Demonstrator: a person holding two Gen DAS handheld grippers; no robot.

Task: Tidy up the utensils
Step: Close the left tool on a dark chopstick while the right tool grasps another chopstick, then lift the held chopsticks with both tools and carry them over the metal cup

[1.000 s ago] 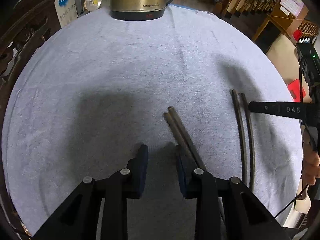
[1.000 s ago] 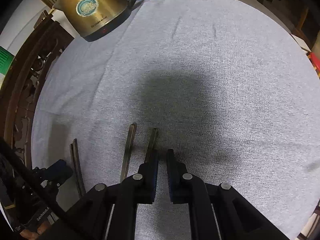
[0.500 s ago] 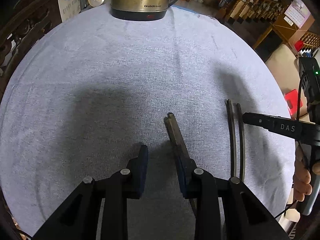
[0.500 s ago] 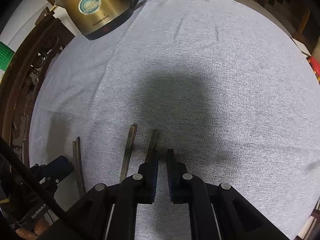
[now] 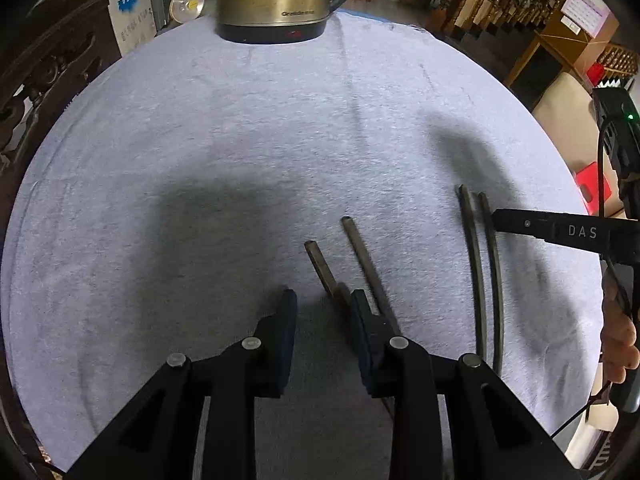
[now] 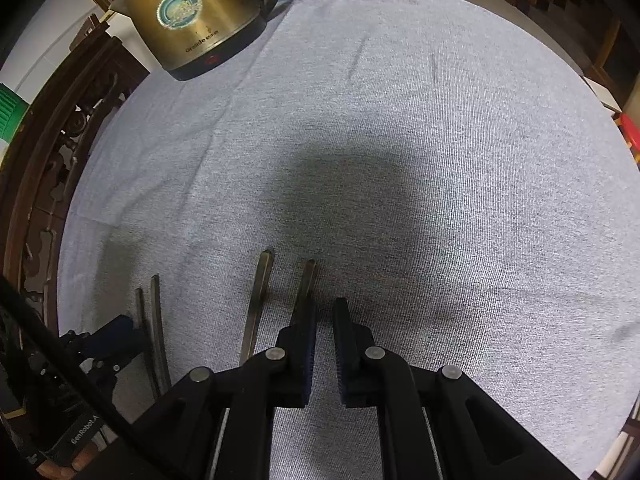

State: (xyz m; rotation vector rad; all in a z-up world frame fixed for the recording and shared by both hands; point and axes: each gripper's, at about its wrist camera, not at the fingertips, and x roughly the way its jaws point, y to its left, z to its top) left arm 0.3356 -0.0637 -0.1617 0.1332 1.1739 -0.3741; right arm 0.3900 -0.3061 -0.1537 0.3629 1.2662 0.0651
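Left wrist view: your left gripper [image 5: 322,312] hung over the grey cloth [image 5: 240,140], jaws partly apart with nothing between the pads. The near pair of chopsticks [image 5: 362,264] lay splayed just right of them, one stick running under the right-hand finger [image 5: 366,320]. I judge the step in hand was squaring this pair; the next move calls for shifting right so both sticks fall between the pads. The second pair of chopsticks [image 5: 486,272] lay well to the right, roughly parallel, your right gripper's finger tip close beside it.

Right wrist view: your right gripper [image 6: 324,334] showed a narrow gap, holding nothing; those chopsticks [image 6: 280,296] sat just left of its jaws. The kettle [image 6: 196,12] stood far off, clear of the work.
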